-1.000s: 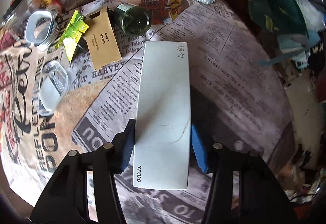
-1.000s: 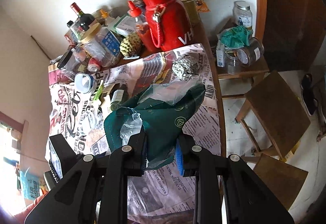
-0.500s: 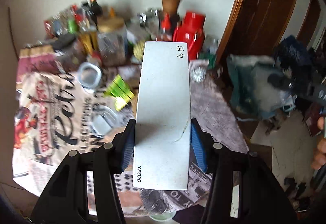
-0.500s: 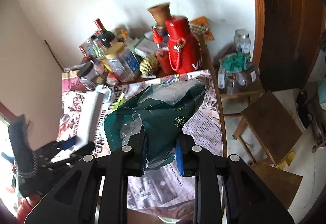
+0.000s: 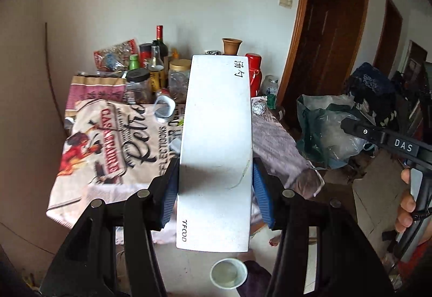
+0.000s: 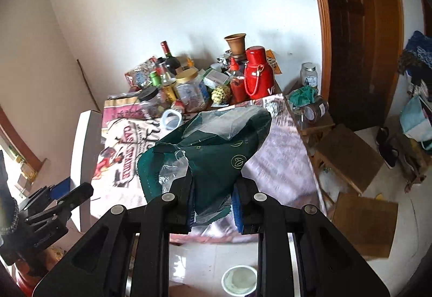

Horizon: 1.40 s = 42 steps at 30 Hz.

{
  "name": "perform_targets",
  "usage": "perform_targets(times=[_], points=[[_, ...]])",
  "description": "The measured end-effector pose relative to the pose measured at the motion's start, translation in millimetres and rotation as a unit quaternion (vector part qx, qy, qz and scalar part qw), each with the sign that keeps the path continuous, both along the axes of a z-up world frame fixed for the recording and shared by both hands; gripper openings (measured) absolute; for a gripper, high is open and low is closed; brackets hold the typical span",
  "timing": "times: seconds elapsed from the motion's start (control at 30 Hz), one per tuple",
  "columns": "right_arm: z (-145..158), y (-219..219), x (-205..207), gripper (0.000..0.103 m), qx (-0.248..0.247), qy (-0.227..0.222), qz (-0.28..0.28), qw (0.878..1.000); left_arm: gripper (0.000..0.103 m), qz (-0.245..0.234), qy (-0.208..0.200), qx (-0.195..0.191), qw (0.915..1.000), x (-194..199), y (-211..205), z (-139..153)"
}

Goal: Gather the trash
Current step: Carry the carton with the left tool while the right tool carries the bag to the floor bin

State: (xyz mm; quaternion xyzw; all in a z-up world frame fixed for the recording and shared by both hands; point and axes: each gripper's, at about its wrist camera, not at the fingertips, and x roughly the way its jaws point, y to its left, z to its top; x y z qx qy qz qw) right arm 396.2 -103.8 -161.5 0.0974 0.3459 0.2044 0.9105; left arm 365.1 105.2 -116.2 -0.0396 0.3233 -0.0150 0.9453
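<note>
left wrist view: left gripper point(image 5: 216, 183) clamps 1 white box point(image 5: 216, 135), long axis running straight ahead between its pads. right gripper point(image 6: 213, 202) pinches 1 green bag point(image 6: 216, 143). white cup point(image 5: 228, 272) lies on floor directly below both, likelier nearer left.

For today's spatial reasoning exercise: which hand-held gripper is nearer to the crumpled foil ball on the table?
Neither is clearly nearer. The left hand-held gripper holds the white box, the right hand-held gripper the green bag; both are off the table's near end, far from the foil ball.
</note>
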Motion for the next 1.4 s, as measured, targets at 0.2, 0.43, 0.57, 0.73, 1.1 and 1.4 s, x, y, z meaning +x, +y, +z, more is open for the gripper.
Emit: perform_targets(times=[0.2,0.43,0.57,0.73,1.1,1.4], points=[[-6.9,10.3,-62.2,0.020,-0.011,0.001,-0.004,1.000,0.051,-0.002,-0.002,-0.011,0.9999,-65.2,13.6,-1.5],[-26.2,1.9,-99.9,0.020,-0.022,0.046,-0.003,0.999,0.051,-0.008,0.038,-0.018,0.9991,-104.1,10.1,-19.5],[-41.0,-3.6,-114.1,0.020,-0.035,0.066,0.007,0.997,0.051,-0.009,0.069,-0.011,0.9975,-113.3,-2.1,-43.1],[-76.2,-12.9,-113.0,0.020,-0.040,0.101,0.026,0.994,0.051,-0.002,0.113,-0.025,0.9932,-112.5,-20.3,-84.8],[-212.2,-8.7,-83.5,0.020,-0.087,0.179,0.092,0.976,0.051,0.022,0.213,-0.045,0.9757,-85.2,-49.3,-238.4],[-361.1,5.3,-68.0,0.020,-0.146,0.235,0.146,0.950,0.051,0.037,0.286,-0.046,0.9564,-71.7,-48.4,-393.3]])
